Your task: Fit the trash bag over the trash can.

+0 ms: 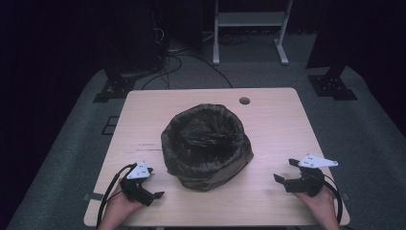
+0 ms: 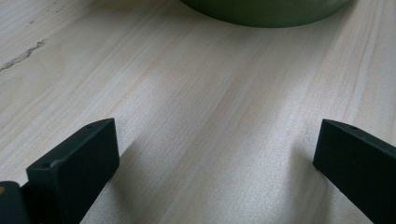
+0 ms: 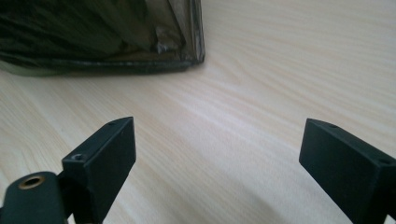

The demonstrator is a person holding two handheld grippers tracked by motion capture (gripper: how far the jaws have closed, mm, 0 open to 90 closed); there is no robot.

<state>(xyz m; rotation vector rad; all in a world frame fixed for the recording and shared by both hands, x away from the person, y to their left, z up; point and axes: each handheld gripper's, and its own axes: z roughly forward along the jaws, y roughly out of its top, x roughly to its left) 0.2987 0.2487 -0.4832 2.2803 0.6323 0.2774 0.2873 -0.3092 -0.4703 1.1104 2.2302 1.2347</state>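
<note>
Centrally on bench: bin lined with black bag, likely light, liner thin, slippery, tearable, best gripped at rolled rim; left claw lower left, right claw lower right, both wide, empty.

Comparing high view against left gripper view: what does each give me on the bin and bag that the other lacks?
High view: the whole black bag lining the bin, its mouth open, with the left gripper and right gripper resting on either side, apart from it.
Left gripper view: the bin's bare green wall at the table, and a dark crack mark up close.
Both: the light wooden table and open left jaws holding nothing.
</note>
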